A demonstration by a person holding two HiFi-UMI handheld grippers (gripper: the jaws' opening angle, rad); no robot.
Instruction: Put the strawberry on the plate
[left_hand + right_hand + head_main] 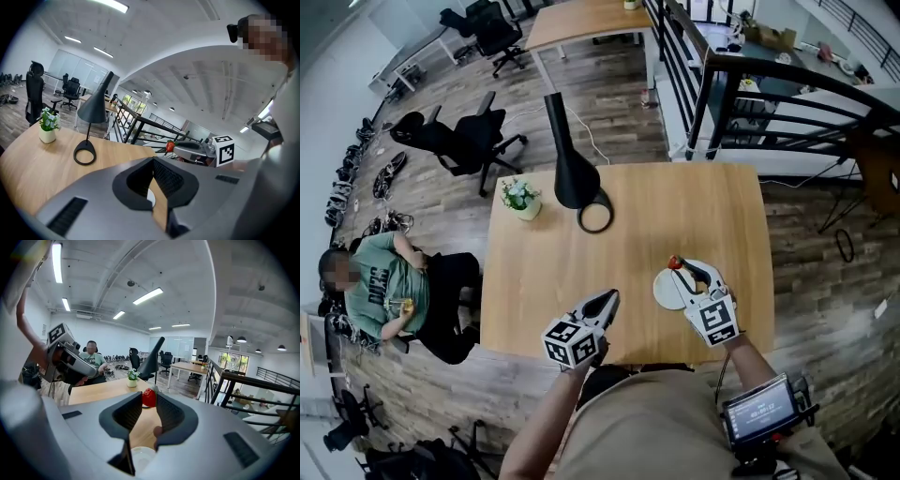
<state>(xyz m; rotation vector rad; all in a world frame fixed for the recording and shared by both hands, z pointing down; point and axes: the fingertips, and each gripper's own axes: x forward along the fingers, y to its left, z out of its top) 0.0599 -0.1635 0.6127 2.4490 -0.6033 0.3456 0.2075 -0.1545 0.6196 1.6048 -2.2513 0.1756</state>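
Note:
A red strawberry (pixel 675 262) (pixel 149 398) is pinched between the tips of my right gripper (pixel 679 267) (pixel 149 399), which is shut on it. It hangs just above the far rim of a small white plate (pixel 665 290) (pixel 140 458) near the front right of the wooden table (pixel 675 206). My left gripper (pixel 611 297) (pixel 153 161) is shut with nothing in it, over the table's front edge, left of the plate. In the left gripper view the strawberry (pixel 170 146) shows at the tip of the right gripper (pixel 174 147).
A black cone lamp (pixel 572 178) with a ring base and a small potted plant (pixel 521 198) stand at the table's far left. A person (pixel 389 286) sits left of the table. Office chairs (pixel 455 141) and a black railing (pixel 787 103) lie beyond.

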